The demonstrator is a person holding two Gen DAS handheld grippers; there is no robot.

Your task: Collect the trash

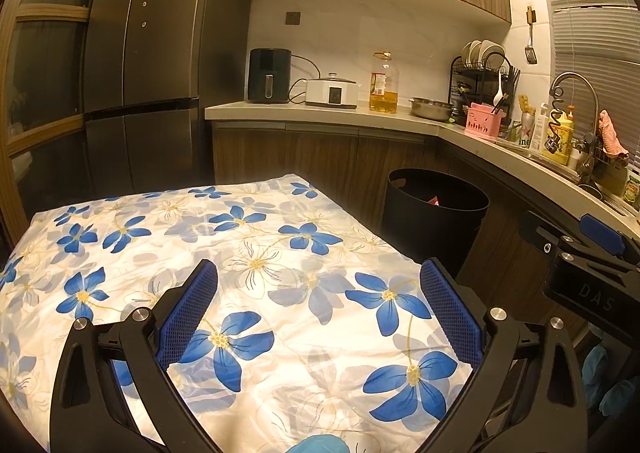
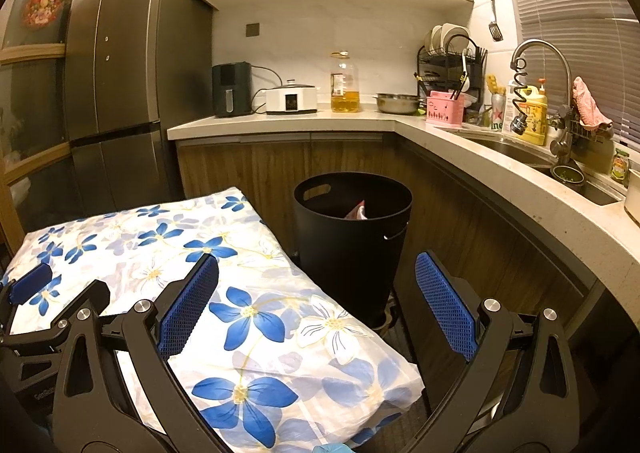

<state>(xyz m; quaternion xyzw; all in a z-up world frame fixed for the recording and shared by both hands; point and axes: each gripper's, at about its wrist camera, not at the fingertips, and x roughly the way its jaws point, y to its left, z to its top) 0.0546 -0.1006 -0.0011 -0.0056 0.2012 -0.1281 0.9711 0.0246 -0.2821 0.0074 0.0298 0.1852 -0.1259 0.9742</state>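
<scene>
While both grippers (image 1: 318, 273) (image 2: 316, 269) gape empty, the bin (image 2: 352, 249) half-hides a wrapper (image 2: 357, 212).

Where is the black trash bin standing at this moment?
The black trash bin stands on the floor right of the flowered table, before the wooden counter cabinets. In the left wrist view it appears right of centre.

Table under a flowered cloth

A white cloth with blue flowers (image 1: 256, 253) covers the whole table (image 2: 400, 393), draping over its edges; nothing else shows on it.
</scene>
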